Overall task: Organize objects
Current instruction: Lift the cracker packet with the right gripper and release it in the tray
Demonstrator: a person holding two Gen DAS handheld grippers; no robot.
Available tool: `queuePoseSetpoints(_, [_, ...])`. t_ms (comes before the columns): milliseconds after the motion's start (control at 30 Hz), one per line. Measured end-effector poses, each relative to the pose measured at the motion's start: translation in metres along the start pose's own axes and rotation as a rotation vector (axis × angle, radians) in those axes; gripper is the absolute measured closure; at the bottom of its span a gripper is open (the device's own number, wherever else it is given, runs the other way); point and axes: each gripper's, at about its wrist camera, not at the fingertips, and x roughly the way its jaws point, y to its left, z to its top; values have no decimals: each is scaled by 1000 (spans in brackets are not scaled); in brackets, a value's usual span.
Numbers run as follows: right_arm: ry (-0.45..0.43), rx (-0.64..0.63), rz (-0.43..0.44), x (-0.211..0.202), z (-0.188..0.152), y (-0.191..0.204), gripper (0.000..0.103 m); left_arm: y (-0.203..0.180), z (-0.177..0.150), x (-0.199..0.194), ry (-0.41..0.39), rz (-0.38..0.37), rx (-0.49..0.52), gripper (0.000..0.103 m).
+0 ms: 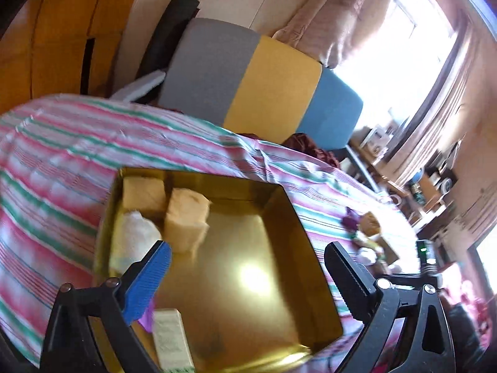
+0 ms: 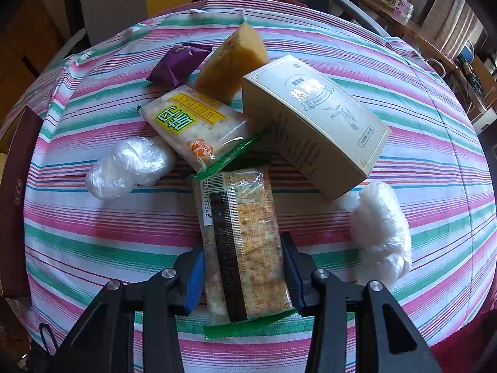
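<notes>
Left claw: jaws are being held spread wide over the gold tin, with nothing between them.
Gold tin: it is being filled on the striped cloth; two pale sponge-cake blocks and a white wrapped ball are lying at its far-left corner, and a small cream box at its near edge. Most of the floor is being left bare.
Right claw: a cracker packet is being pinched across its width, near its lower end, both pads pressed on the wrapper.
Pile on the worktop, left to right: a plastic-wrapped ball, a purple sachet, a yellow-labelled cracker packet, a cake wedge, a pale carton and a second wrapped ball are waiting.
Doing the step well: the held packet's far end appears to be touching the yellow-labelled packet's green seam, so a straight lift before any sideways travel is being advised. Pressure is best kept light, since crackers are likely to crack.
Placement: the bare floor of the tin is being judged the tidiest landing spot, flat and beside the cake blocks.
</notes>
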Motion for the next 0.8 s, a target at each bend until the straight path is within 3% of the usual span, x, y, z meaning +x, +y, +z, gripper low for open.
queuePoseSetpoints(133, [35, 22, 12, -1, -8, 0, 59, 1, -8, -1, 35, -30, -24, 0])
queuePoseSetpoints(300, [75, 25, 57, -9, -24, 14, 59, 7, -17, -8, 14, 76, 14, 0])
queuePoseSetpoints(433, [53, 6, 106, -18, -34, 35, 60, 22, -23, -13, 19, 128, -2, 0])
queuePoseSetpoints(467, [39, -1, 116, -37, -54, 55, 60, 25, -25, -15, 17, 140, -4, 0])
queuePoseSetpoints(567, [-15, -24, 165, -66, -60, 83, 60, 39, -28, -23, 4, 187, -19, 0])
queuePoseSetpoints(700, [-111, -94, 237, -111, -49, 130, 60, 60, -31, -35, -10, 261, -37, 0])
queuePoseSetpoints(800, [-152, -190, 312, -129, -37, 202, 60, 73, -35, -43, -12, 302, -53, 0])
